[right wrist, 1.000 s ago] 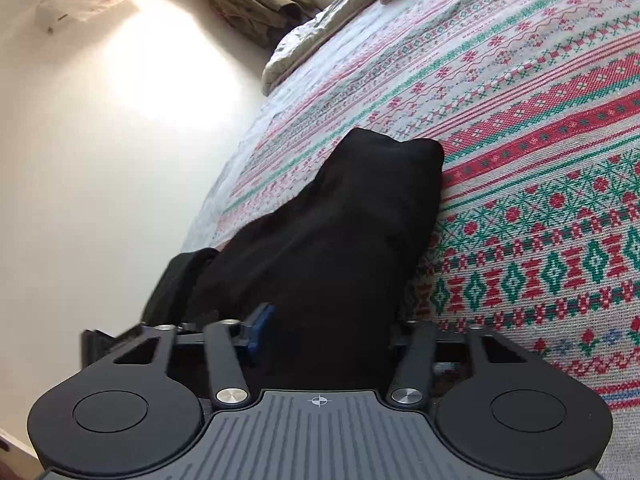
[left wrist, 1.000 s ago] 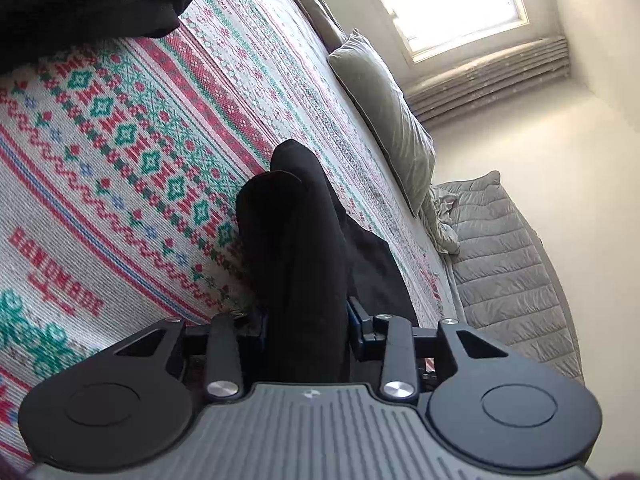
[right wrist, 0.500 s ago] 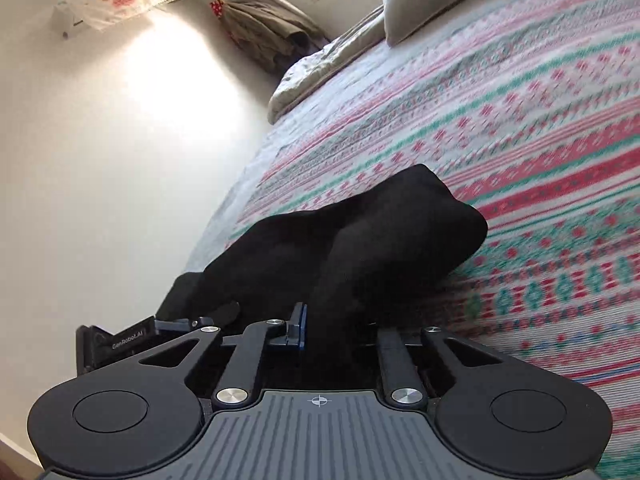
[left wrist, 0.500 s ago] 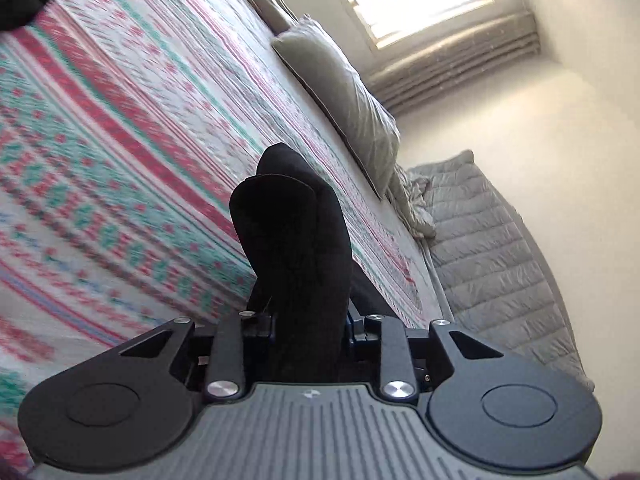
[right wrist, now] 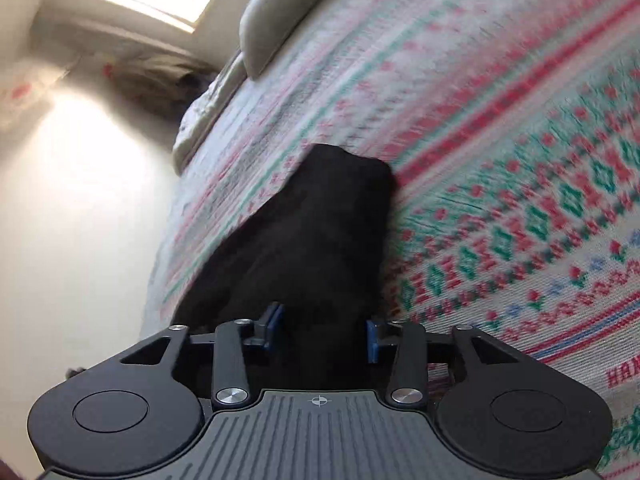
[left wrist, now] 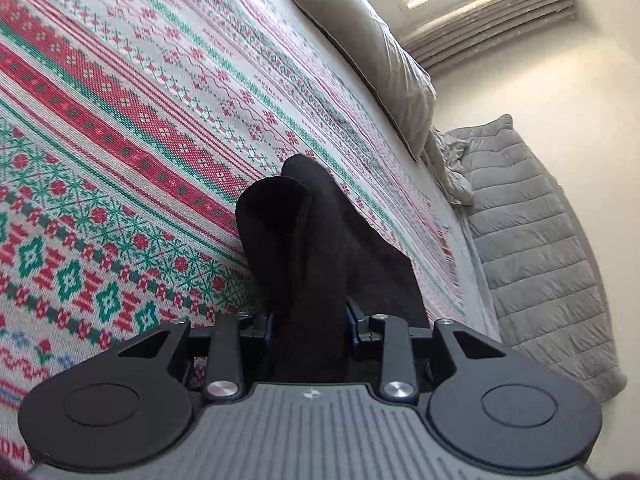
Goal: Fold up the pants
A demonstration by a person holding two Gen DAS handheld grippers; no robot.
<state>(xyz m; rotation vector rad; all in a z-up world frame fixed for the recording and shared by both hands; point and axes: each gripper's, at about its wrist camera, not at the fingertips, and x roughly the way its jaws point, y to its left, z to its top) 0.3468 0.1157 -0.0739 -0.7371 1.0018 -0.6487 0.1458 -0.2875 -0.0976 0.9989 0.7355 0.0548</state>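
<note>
Black pants sit bunched between the jaws of both tongs, held above the patterned blanket. The left gripper is clamped on a thick rolled fold that stands up ahead of it, with more cloth trailing off to its right. Its jaws have eased slightly wider in the last half second, yet the pads are pressing the fabric as before. The right gripper has also just been opening. The cloth fills the gap between its blue pads, though whether they bite or merely flank it I cannot tell. Its view is smeared, and the pillow now lies far ahead. Likely the held edge is being carried across to lay a fold.
</note>
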